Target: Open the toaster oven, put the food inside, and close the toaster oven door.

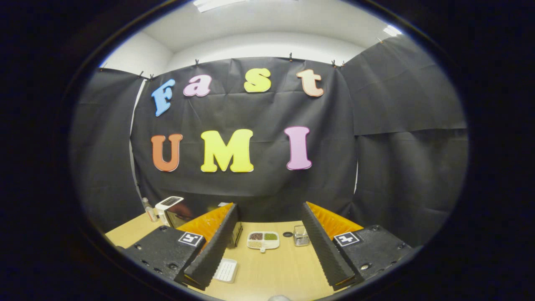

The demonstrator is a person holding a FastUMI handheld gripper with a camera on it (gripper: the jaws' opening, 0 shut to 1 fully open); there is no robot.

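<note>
My gripper (269, 207) is open, held above a light wooden table (284, 271), with nothing between its fingers. The toaster oven (180, 214), a dark box with a glossy front, stands at the table's far left and is largely hidden behind the left finger (215, 246). I cannot tell how its door stands. The food, a white divided dish (263, 241) with brown and green portions, lies on the table between the fingers and beyond their tips.
A small clear jar (301, 235) and a little black ring (287, 234) sit right of the dish. A white ribbed tray (226, 270) lies by the left finger. A white device (168, 202) and a small bottle (149, 210) stand by the oven. Black cloth walls the booth.
</note>
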